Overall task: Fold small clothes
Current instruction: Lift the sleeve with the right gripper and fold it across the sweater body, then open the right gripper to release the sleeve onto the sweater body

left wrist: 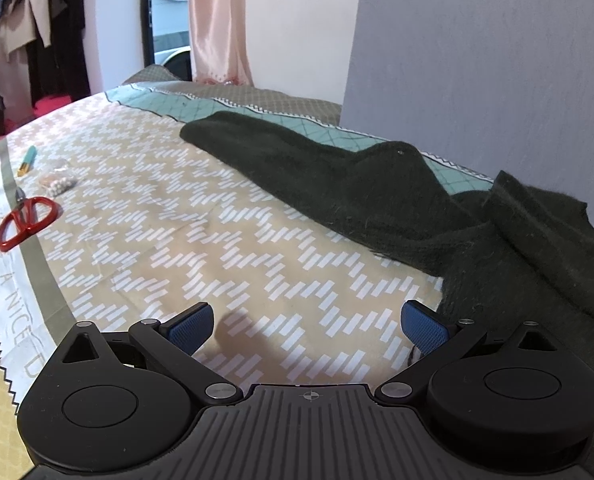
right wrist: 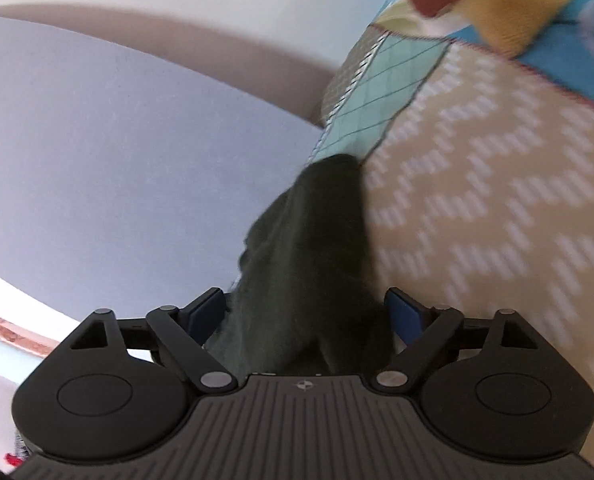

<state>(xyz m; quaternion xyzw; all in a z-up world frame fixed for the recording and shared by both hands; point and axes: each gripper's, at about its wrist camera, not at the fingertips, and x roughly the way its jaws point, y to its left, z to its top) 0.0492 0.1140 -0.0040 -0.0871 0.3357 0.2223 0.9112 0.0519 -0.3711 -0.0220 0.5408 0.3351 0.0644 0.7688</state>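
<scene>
Patterned bedsheet (left wrist: 225,216), border lettering "A NICE D" at 8 o'clock. Dark green sweater (left wrist: 377,196) sprawled 2 o'clock. Left gripper (left wrist: 307,326) spread wide, empty. Right gripper (right wrist: 305,312) apart, sweater bunched between fingers. Red scissors (left wrist: 23,220) at 9 o'clock.

We see a fuzzy, matt dark-green knit garment (left wrist: 337,192) on a smooth printed cotton bedsheet (left wrist: 201,240); lower down, the left tongs (left wrist: 309,330) are matt black plastic with textured blue pads (left wrist: 191,326); glossy red-handled scissors (left wrist: 25,220) lie at left.
</scene>
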